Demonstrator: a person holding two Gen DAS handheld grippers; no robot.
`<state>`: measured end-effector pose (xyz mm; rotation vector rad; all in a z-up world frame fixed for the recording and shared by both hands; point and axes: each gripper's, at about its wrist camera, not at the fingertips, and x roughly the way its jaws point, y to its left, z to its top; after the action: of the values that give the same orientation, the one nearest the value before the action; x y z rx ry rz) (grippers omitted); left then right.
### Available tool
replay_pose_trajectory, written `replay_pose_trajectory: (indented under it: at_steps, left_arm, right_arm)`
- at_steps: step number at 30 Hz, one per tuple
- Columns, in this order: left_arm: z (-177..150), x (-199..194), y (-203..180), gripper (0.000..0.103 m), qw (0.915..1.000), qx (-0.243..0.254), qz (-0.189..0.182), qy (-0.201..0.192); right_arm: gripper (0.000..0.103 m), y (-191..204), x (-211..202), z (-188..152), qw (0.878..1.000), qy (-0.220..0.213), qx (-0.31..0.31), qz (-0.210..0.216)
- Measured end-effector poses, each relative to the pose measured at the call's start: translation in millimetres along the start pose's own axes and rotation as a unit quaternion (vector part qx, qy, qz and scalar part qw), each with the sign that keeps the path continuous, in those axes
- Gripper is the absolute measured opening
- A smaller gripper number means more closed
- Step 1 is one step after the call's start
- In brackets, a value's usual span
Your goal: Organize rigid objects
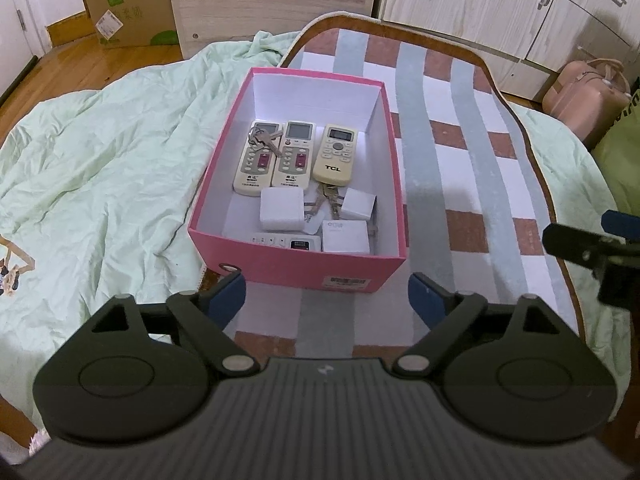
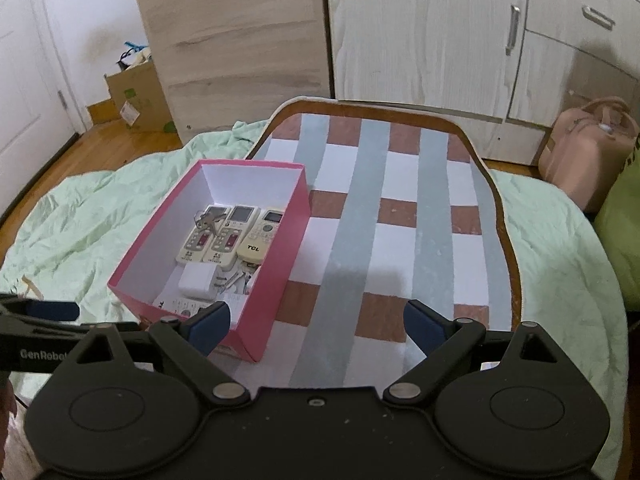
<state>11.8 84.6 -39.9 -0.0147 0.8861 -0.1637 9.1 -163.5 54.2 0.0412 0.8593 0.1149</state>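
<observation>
- A crumpled pale green bedsheet (image 1: 100,160) covers the left of the scene, with a brown cardboard box (image 1: 128,12) on the wooden floor beyond it.
- The left gripper (image 1: 327,300), black with blue pads, has its jaws spread wide with nothing between them; it hangs just in front of the near wall of the box.
- An open pink cardboard box with a white inside (image 1: 304,268) sits on the left edge of a checked mat of white, grey and brown squares (image 1: 460,160), partly over the green sheet.
- Inside it, along the far half, three remote controls lie side by side, screens away from the camera: two cream remotes with red buttons (image 1: 256,160) (image 1: 294,160) and a yellowish remote marked TCL (image 1: 336,152).
- A bunch of metal keys (image 1: 264,140) rests on top of the leftmost remote.
- In the near half lie three white charger blocks (image 1: 282,210) (image 1: 359,203) (image 1: 345,237), a second bunch of keys (image 1: 326,200) between them, and a flat white remote (image 1: 286,242) against the near wall.
- The right gripper (image 2: 317,326), also black with blue pads, is spread wide and empty, above the mat with its left finger over the box's near right corner.
- At the far right stand white cupboards (image 2: 540,60) and a pink bag (image 2: 584,160).
</observation>
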Motion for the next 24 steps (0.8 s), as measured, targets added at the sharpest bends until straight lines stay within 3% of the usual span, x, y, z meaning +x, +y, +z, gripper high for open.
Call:
replay_pose_trajectory:
  at_steps: [13, 24]
  left_arm:
    - [0.0, 2.2, -0.1, 0.095, 0.9997, -0.006, 0.007, 0.021]
    - [-0.2, -3.3, -4.5, 0.095, 0.9998, 0.009, 0.015, 0.011]
  right_arm:
    - [0.096, 3.9, -4.6, 1.3, 0.999, 0.009, -0.028, -0.025]
    - [0.096, 0.9, -3.5, 0.8, 0.999, 0.016, -0.025, -0.033]
